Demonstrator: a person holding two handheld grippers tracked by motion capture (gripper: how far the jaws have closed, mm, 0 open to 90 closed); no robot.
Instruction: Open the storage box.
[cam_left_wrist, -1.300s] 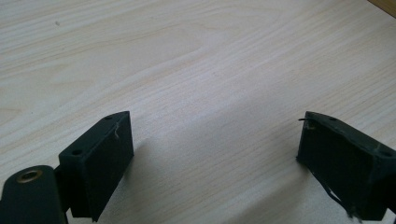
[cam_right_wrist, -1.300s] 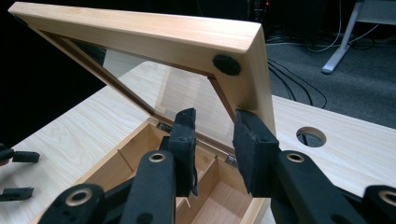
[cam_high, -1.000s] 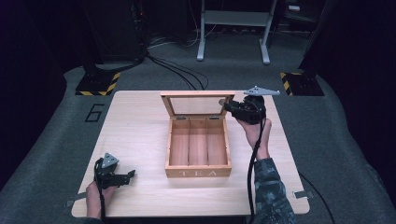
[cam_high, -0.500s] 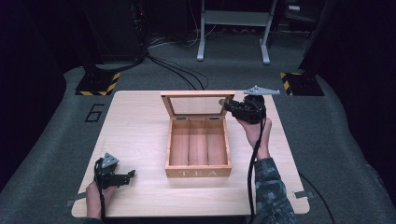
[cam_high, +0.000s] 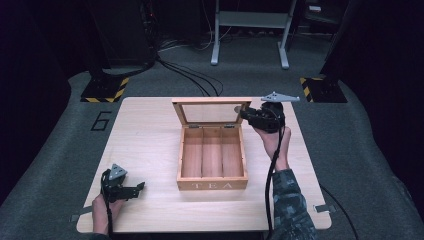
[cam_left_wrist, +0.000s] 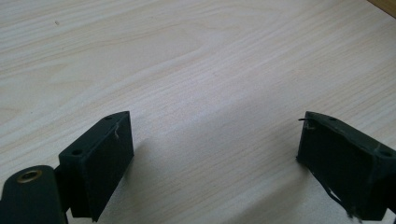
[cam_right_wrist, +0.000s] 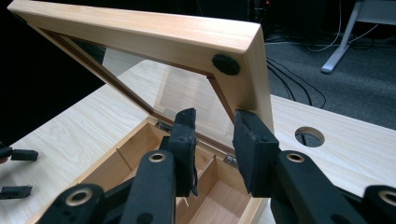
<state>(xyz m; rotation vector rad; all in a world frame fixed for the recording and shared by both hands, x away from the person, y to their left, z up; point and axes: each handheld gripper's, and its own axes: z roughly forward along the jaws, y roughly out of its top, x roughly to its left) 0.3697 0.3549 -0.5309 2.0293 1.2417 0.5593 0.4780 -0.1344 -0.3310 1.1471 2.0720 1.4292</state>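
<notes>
High view: lid, right gripper unmoved since before.

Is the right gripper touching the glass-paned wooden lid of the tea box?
Touching. In the right gripper view, the right gripper has its black pads closed on the side rail of the lid, one pad on each face, with no gap visible.

Pale wooden table carries an open tea box

Tea box at middle of table; lid upright behind box; right gripper at lid's right edge; left gripper left of box, well apart.
</notes>
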